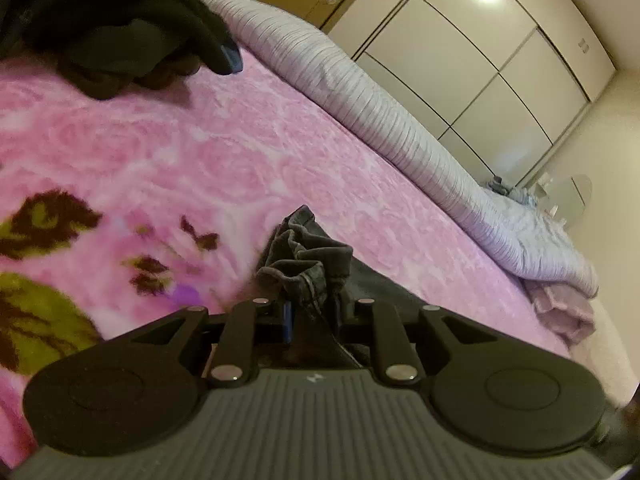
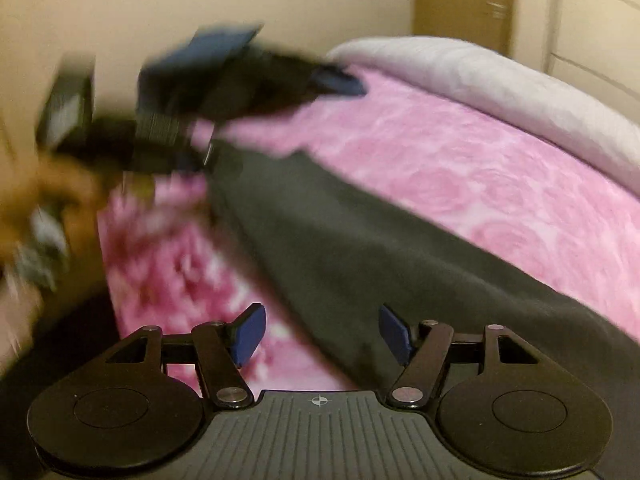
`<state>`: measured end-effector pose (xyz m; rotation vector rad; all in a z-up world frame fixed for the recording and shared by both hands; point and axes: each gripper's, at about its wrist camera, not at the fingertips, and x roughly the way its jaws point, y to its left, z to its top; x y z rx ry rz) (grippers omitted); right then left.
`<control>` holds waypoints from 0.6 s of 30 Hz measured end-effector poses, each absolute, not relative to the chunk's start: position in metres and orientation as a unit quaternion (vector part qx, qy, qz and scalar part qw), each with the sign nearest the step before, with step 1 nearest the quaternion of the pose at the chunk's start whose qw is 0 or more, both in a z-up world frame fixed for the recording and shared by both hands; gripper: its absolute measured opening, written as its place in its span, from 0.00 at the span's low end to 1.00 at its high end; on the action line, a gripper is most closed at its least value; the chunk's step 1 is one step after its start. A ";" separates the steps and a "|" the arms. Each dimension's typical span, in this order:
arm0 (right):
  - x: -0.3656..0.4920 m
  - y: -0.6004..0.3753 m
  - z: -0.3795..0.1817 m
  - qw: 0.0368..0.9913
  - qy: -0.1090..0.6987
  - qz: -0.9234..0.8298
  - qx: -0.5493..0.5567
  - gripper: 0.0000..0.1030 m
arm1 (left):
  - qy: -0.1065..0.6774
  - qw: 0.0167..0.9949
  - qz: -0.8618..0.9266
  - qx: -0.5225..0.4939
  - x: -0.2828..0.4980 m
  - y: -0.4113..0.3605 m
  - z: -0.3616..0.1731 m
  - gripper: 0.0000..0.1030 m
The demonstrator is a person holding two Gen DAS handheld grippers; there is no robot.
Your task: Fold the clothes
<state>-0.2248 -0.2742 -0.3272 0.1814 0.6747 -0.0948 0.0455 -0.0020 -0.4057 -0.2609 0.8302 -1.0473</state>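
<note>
A dark grey garment (image 2: 360, 256) lies stretched in a long strip across the pink floral blanket (image 2: 500, 200) on the bed. My left gripper (image 1: 310, 312) is shut on a bunched end of this garment (image 1: 308, 256). My right gripper (image 2: 322, 336) is open and empty, hovering over the garment's near end. In the right wrist view the left gripper (image 2: 240, 80) shows blurred at the garment's far end. In the left wrist view the right gripper (image 1: 228, 56) shows at top left, over the blanket (image 1: 200, 152).
A striped grey duvet (image 1: 380, 112) is rolled along the bed's far side, with a folded lilac cloth (image 1: 564, 312) at its end. White wardrobe doors (image 1: 480, 52) stand behind. A small side table (image 1: 560, 196) sits by the wall.
</note>
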 end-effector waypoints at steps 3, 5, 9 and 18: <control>-0.220 -0.315 -0.329 0.925 0.316 -0.091 0.187 0.64 | 0.356 0.783 -0.495 -0.124 0.040 0.001 -0.405 0.15; -0.199 -0.333 -0.344 0.914 0.333 -0.114 0.202 0.64 | 0.326 0.784 -0.512 -0.129 0.035 0.003 -0.402 0.15; -0.157 -0.345 -0.364 0.906 0.376 -0.116 0.158 0.74 | 0.293 0.789 -0.529 -0.105 0.026 -0.001 -0.394 0.15; -0.155 -0.354 -0.328 0.924 0.325 -0.112 0.168 0.74 | 0.350 0.784 -0.499 -0.118 0.038 0.004 -0.412 0.17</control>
